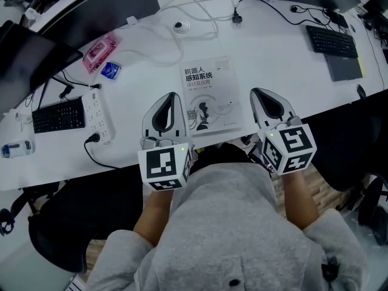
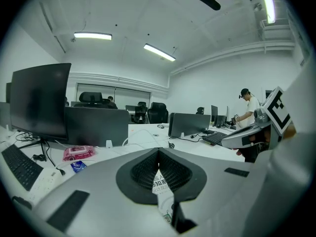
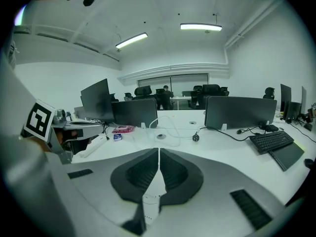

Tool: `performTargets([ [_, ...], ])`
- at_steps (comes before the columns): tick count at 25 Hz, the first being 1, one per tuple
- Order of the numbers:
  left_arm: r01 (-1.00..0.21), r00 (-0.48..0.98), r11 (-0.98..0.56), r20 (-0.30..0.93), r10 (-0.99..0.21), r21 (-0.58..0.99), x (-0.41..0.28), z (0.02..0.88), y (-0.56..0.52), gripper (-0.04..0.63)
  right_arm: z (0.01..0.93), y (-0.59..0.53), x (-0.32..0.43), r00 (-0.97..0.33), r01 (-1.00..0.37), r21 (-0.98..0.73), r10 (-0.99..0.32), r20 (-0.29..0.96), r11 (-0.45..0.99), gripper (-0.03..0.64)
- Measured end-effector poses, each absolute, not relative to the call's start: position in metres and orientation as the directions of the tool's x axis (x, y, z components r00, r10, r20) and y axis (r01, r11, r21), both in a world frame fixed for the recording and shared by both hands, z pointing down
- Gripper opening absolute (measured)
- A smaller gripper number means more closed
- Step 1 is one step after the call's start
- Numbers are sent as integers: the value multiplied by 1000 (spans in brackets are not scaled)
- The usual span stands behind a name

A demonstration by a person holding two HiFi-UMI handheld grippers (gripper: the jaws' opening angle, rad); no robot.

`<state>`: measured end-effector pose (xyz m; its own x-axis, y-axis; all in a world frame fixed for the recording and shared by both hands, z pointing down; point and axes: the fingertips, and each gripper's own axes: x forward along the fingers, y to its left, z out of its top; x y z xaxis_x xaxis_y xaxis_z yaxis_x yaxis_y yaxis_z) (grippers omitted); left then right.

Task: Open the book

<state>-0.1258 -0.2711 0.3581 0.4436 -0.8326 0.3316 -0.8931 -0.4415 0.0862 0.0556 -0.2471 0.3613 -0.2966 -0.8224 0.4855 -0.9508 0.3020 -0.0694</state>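
Note:
A white book (image 1: 207,94) with dark print on its cover lies closed on the white desk (image 1: 273,65), near the front edge. My left gripper (image 1: 171,96) rests at the book's left edge, its jaws shut with nothing between them. My right gripper (image 1: 257,92) sits just right of the book, also shut and empty. In the left gripper view a strip of the book cover (image 2: 161,190) shows through the gap below the shut left gripper (image 2: 158,151). In the right gripper view the right gripper (image 3: 159,151) is closed over the bare desk.
A pink packet (image 1: 100,51) and a small blue packet (image 1: 110,70) lie at the left. A power strip (image 1: 97,116) and black keyboard (image 1: 58,114) sit left of the grippers. White cables (image 1: 182,17) run behind the book. Another keyboard (image 1: 331,41) lies far right. Monitors (image 1: 97,5) stand behind.

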Motion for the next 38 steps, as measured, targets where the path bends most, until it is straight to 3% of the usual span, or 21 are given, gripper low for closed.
performTargets([
  [28, -891, 413, -445, 572, -709, 91, -111, 483, -274, 9, 501, -237, 72, -356, -933, -291, -668, 654, 212, 31],
  [38, -901, 392, -421, 612, -687, 104, -120, 517, -276, 9, 546, -221, 69, -393, -912, -378, -598, 698, 158, 98],
])
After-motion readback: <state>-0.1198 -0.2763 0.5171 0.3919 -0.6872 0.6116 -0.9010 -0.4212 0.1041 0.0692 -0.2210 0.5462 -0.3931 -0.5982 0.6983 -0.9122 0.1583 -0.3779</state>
